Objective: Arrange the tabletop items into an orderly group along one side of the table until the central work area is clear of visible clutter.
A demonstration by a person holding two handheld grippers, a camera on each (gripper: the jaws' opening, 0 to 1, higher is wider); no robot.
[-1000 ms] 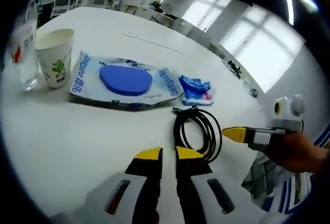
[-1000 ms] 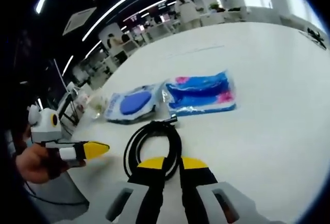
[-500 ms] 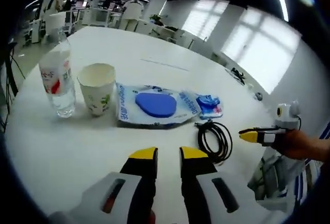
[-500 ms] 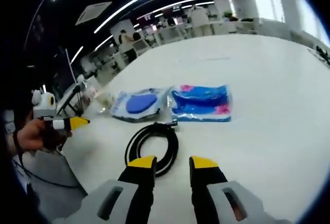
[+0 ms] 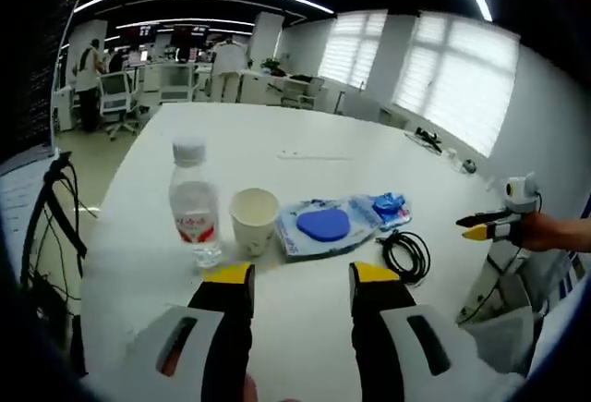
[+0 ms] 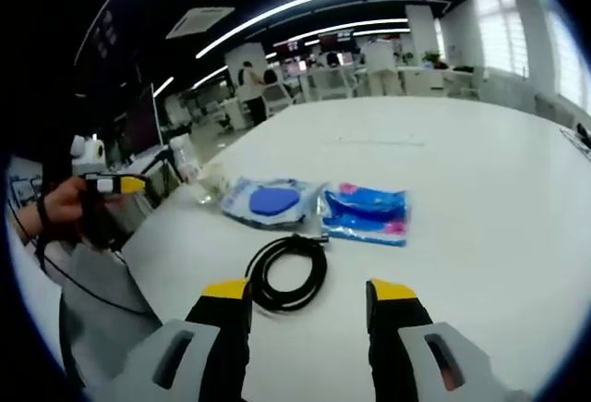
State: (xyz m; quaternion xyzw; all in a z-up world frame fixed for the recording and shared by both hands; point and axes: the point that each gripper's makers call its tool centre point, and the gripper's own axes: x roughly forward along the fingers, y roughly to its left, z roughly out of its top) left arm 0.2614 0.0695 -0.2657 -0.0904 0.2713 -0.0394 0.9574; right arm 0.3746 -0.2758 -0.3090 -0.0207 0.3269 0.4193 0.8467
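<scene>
Left gripper (image 5: pixel 300 277) and right gripper (image 6: pixel 309 293) being held spread apart above white table (image 5: pixel 277 148), black cable (image 6: pixel 288 273) lying at right gripper's twelve o'clock, wipes pack (image 5: pixel 323 226) beside paper cup (image 5: pixel 254 220)

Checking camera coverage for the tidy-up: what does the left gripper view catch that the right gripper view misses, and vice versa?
Left gripper view alone gives a clear look at the upright water bottle and the paper cup beside it; in the right gripper view that spot is too blurred to read. Right gripper view alone shows the blue-and-pink packet in full. Both share the white table, the coiled black cable, the pack with the blue oval, and open jaws on their own gripper.
</scene>
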